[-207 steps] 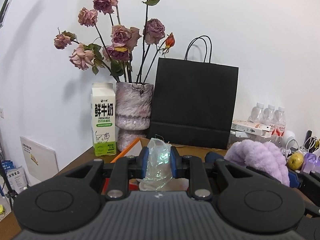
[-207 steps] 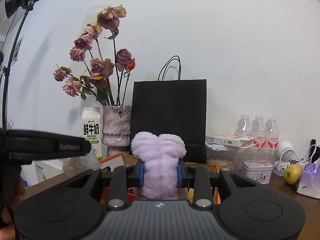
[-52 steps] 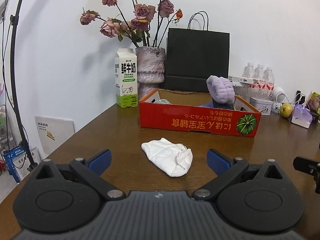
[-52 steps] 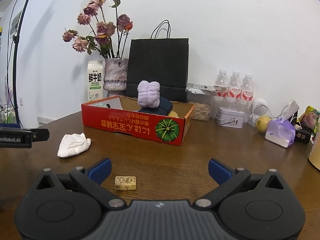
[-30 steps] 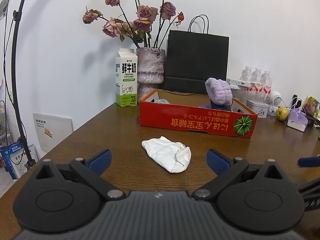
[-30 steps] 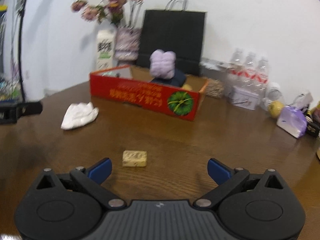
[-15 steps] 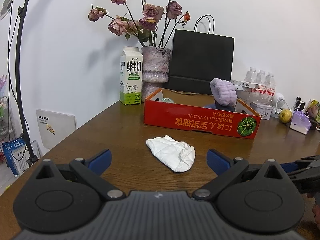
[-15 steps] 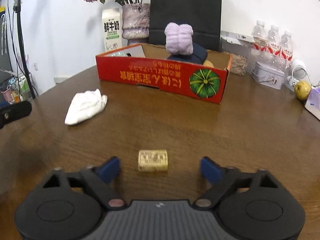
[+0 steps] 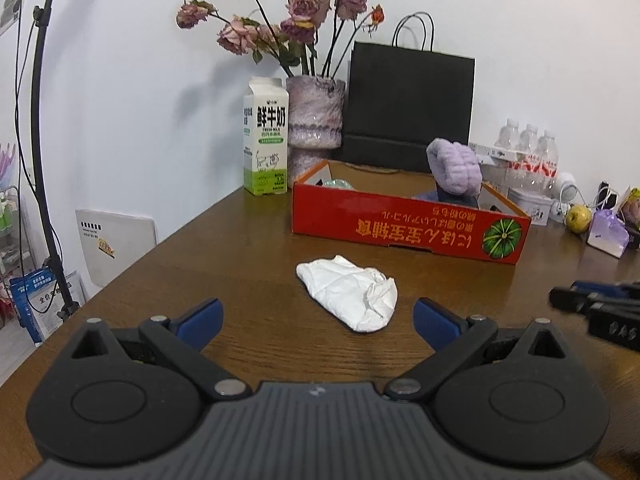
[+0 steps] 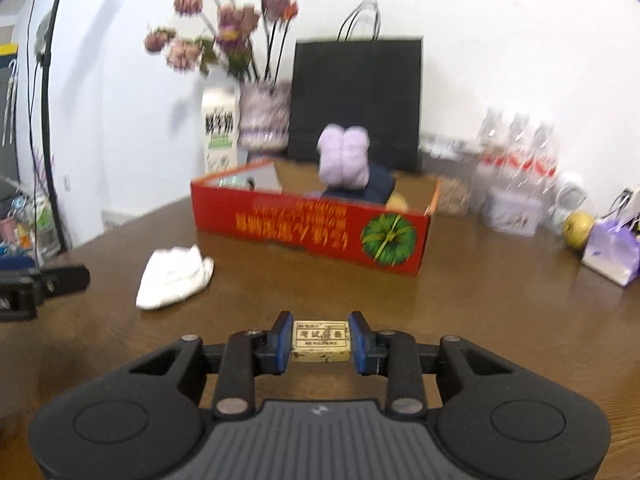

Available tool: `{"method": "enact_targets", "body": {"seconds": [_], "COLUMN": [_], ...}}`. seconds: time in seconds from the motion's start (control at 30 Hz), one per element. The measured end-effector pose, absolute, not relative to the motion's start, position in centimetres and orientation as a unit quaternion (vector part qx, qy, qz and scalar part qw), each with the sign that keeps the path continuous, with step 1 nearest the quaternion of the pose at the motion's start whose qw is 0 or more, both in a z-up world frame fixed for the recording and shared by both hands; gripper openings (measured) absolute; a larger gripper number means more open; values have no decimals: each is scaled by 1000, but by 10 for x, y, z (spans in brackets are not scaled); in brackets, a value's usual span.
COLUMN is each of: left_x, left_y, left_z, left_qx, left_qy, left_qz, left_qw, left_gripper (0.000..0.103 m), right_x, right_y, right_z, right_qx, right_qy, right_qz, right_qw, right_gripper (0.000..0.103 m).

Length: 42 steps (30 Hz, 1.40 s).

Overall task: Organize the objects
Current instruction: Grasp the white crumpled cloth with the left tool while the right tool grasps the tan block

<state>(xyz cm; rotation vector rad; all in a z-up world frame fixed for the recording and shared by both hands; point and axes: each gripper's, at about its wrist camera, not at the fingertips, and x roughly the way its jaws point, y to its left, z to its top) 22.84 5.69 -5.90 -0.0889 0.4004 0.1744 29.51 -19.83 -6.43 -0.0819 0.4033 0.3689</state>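
Between right tool (image 10: 321, 340) pads: eraser (image 10: 321, 341); cloth (image 9: 349, 298) unboxed.

My small tan eraser block (image 10: 321, 341), printed label facing up, sits level between my tongs' blue pads, both touching its ends. The crumpled white cloth (image 9: 349, 298) lies loose on the wood, near left of the red cardboard box (image 9: 404, 227). In that box, a fluffy lilac bundle (image 9: 454, 171) stands upright on something dark.

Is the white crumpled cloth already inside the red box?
No, the white crumpled cloth lies on the table in front of the red box.
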Motion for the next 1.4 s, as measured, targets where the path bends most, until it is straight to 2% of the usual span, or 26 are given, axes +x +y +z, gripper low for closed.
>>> {"method": "enact_targets", "body": {"seconds": [0.23, 0.57, 0.83, 1.07, 1.23, 1.27, 1.3, 1.33, 1.37, 1.4], "left_x": [239, 288, 337, 393, 399, 398, 397, 394, 392, 391], "left_y": [52, 44, 40, 43, 40, 40, 39, 37, 36, 34], "left_z": [-56, -52, -50, -76, -85, -86, -86, -85, -84, -83], "left_qx": [-37, -11, -19, -52, -45, -45, -44, -41, -41, -39], "left_qy": [226, 301, 323, 382, 367, 364, 359, 353, 349, 346], "left_qz": [75, 63, 58, 114, 137, 138, 135, 131, 128, 124], "left_qw": [971, 951, 945, 916, 919, 920, 922, 926, 927, 929], "left_gripper": [103, 103, 103, 103, 103, 102, 93, 80, 78, 72], "right_x": [291, 292, 298, 297, 296, 297, 297, 297, 298, 298], "right_y": [-219, -223, -225, -222, -217, -217, -217, -217, -217, -217], "right_z": [-60, -61, -63, -62, -62, -62, -62, -62, -62, -62], "right_qx": [-16, -3, 8, -1, -14, -14, -13, -12, -11, -11], "right_qy": [164, 163, 172, 171, 170, 171, 172, 173, 173, 173], "right_qz": [143, 143, 144, 145, 152, 153, 153, 153, 153, 153], "right_qw": [976, 976, 974, 975, 974, 973, 973, 973, 973, 973], "right_gripper": [29, 29, 29, 29, 29, 29, 29, 29, 29, 29]}}
